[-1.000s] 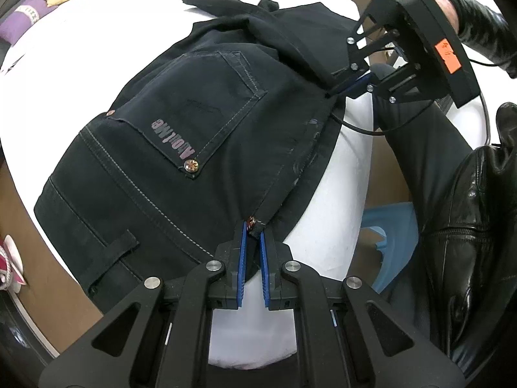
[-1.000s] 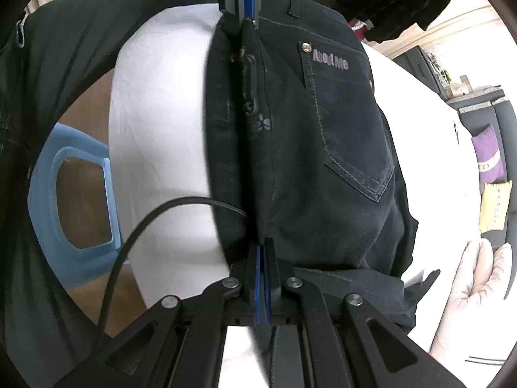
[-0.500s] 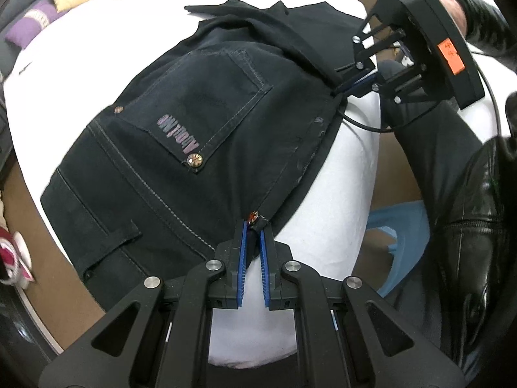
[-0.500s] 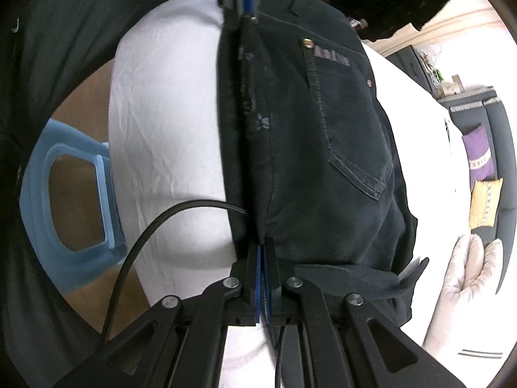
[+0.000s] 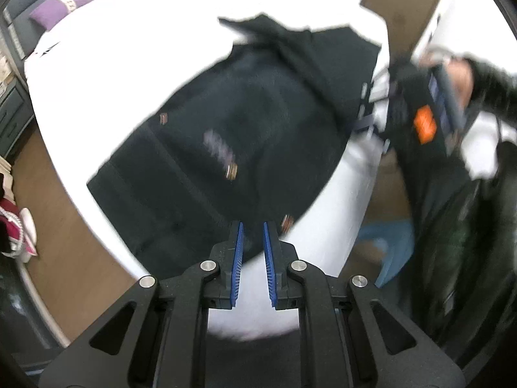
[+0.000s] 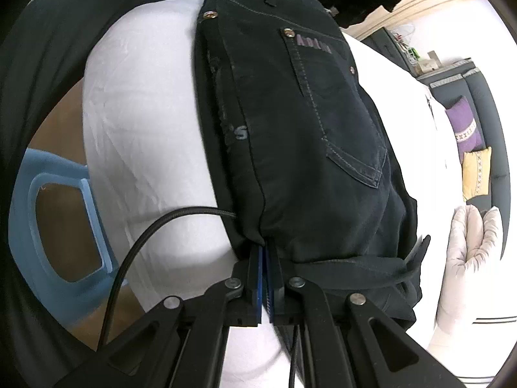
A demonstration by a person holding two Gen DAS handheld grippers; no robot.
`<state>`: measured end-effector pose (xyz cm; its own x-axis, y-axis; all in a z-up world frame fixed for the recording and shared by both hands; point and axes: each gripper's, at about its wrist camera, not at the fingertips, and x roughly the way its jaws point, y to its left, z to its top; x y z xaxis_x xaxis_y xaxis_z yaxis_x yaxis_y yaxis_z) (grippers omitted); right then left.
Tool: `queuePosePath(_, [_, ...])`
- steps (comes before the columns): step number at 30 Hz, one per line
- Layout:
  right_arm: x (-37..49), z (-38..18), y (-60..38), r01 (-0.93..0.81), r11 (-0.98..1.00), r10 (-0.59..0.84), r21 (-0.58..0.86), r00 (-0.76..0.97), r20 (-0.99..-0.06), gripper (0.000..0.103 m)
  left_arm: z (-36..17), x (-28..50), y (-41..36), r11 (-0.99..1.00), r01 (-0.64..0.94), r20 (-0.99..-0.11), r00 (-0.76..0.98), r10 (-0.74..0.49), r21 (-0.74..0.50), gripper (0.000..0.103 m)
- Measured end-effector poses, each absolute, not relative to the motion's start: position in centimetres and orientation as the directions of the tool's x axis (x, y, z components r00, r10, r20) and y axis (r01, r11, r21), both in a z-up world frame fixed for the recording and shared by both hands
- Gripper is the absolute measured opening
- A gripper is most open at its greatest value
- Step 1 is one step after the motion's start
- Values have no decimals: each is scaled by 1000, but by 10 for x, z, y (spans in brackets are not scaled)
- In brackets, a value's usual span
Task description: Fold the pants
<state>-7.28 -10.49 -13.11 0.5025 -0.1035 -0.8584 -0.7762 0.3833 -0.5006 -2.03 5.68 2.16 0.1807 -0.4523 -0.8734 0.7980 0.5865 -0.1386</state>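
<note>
Left wrist view. Left gripper (image 5: 251, 226): fingers level, pointing forward over the bed (image 5: 339, 194); blue pads (image 5: 237, 252) parted by a clear gap. The waistband edge of the pants (image 5: 245, 123) sits at or between the tips, but blur hides whether cloth is gripped; hold cannot be told. Pants: black denim, spread flat ahead of the tips, back pocket with a lilac label and copper rivets facing up, legs running to the far side. Whole frame smeared. Right gripper (image 5: 365, 126): far right of the tips, at the pants' far edge, carried by a black-sleeved arm; too blurred to read its opening.

Right wrist view. Right gripper (image 6: 265, 258): fingers pointing forward, pads pressed almost together, pinching the folded edge of the pants (image 6: 307, 123) at the tips. Pants: stretched straight ahead from the tips along the bed's (image 6: 139, 129) edge, halves laid together, one back pocket (image 6: 336, 110) uppermost with pale stitching, a loose strip trailing right of the tips. Cable (image 6: 145, 236): curves in left of the fingers. Blue stool (image 6: 48, 232): far left, below the bed edge. Cushions (image 6: 468, 148): far right.
</note>
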Motion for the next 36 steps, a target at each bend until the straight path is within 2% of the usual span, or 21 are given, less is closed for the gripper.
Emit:
queuePosePath(5, [-71, -130, -105, -747, 439, -97, -498, 512, -853, 6, 22, -3, 4, 609, 764, -805, 217, -552, -213, 12])
queuePosePath(7, [-72, -129, -107, -729, 470, -90, -497, 521, -849, 6, 1, 8, -22, 621, 741, -806, 193, -560, -254, 12])
queuePosePath(10, [-72, -125, -114, -684, 548, -68, -482, 538, -840, 7, -56, 22, -45, 696, 666, -871, 141, -470, -267, 12])
queuePosePath(12, [-72, -120, -122, -653, 608, -47, -451, 538, -842, 11, -67, 28, -35, 712, 598, -826, 141, -546, -369, 12])
queuePosePath(13, [-72, -112, -130, -634, 662, -12, -401, 525, -851, 16, -69, 31, -30, 714, 570, -813, 130, -567, -407, 12])
queuePosePath(15, [-67, -95, -148, -608, 748, 87, -265, 487, -869, 49, -69, 33, -26, 718, 545, -806, 125, -579, -432, 12])
queuePosePath(16, [-62, -81, -163, -571, 803, 161, -170, 483, -861, 73, -69, 33, -28, 722, 546, -809, 128, -574, -425, 12])
queuePosePath(17, [-54, -65, -179, -516, 851, 209, -101, 509, -835, 78, -70, 33, -30, 725, 545, -812, 130, -569, -421, 12])
queuePosePath(19, [-30, -41, -211, -402, 916, 231, -14, 554, -800, 80, -72, 36, -29, 728, 531, -810, 124, -573, -434, 12])
queuePosePath(21, [0, -21, -243, -271, 962, 191, 25, 607, -771, 81, -75, 41, -30, 728, 515, -803, 118, -584, -453, 12])
queuePosePath(25, [83, -8, -290, -44, 999, 12, -20, 633, -774, 81, -84, 30, -25, 739, 498, -801, 137, -583, -453, 12])
queuePosePath(30, [196, -42, -317, 157, 986, -125, -54, 484, -866, 81, -85, 20, -18, 750, 483, -797, 160, -583, -452, 12])
queuePosePath(33, [245, -78, -321, 222, 965, -217, -138, 385, -897, 81, -85, 16, -12, 749, 479, -793, 161, -587, -457, 12])
queuePosePath(34, [257, -90, -327, 244, 957, -238, -158, 346, -907, 80, -86, 16, -12, 749, 477, -793, 160, -588, -460, 12])
queuePosePath(36, [267, -110, -330, 265, 954, -218, -138, 298, -929, 64, -86, 16, -12, 749, 473, -791, 159, -590, -464, 12])
